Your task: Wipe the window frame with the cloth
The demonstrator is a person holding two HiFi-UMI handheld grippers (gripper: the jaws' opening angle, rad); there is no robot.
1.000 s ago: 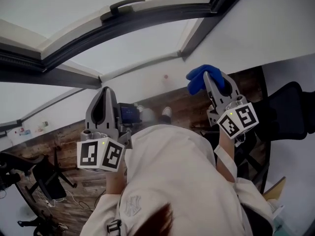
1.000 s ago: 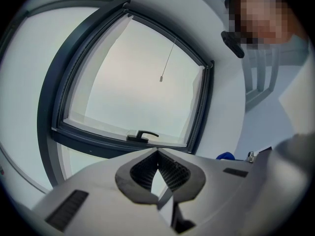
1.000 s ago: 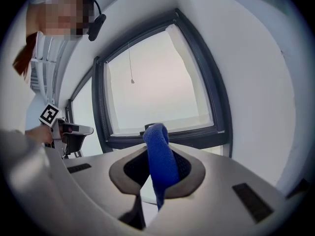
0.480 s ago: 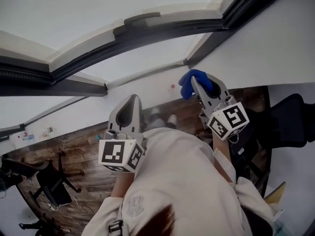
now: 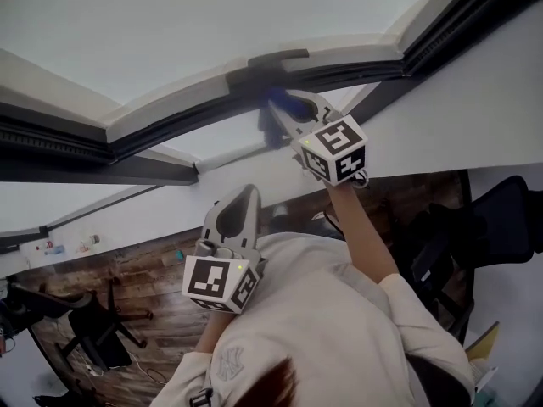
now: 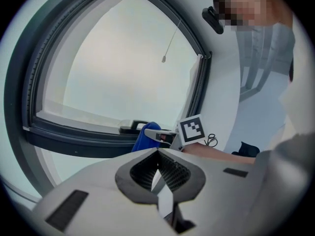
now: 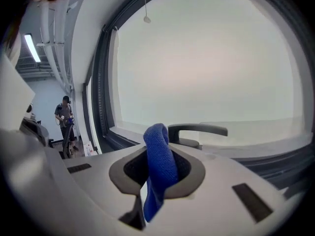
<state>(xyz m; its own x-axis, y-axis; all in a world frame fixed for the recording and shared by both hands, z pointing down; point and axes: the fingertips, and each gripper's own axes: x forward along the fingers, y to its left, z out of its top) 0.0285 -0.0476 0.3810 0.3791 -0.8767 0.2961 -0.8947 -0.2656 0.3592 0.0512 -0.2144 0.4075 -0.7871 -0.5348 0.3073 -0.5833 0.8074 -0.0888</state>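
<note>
Here, we are clamping the blue microfibre cloth (image 7: 157,149) in the right gripper (image 7: 157,156). Its jaws are pressing on the middle of the cloth, so one folded end is sticking up past the fingertips and the other is hanging down behind them. In the head view we are reaching this gripper up to the upper middle of the frame. There the cloth is sitting at the dark grey window frame (image 5: 170,119), just below the black lever handle (image 5: 270,63). We cannot tell whether the cloth is actually touching the frame. The pale window pane (image 5: 170,24) is filling the top of that view.

We are carrying the left gripper (image 5: 244,195) lower, near the middle of the head view and well apart from the window frame. Its tips are pointing up toward the white wall (image 5: 475,100). Its jaws are resting together at the tips, with nothing between them. In the left gripper view the cloth and the right gripper are showing beyond those tips, just beside the handle.

Our beige jacket (image 5: 339,329) is taking up the lower middle of the head view. The brown wooden floor (image 5: 127,265) and a black office chair (image 5: 93,329) are lying at the lower left. A person (image 7: 65,122) is standing at the far left of the right gripper view.
</note>
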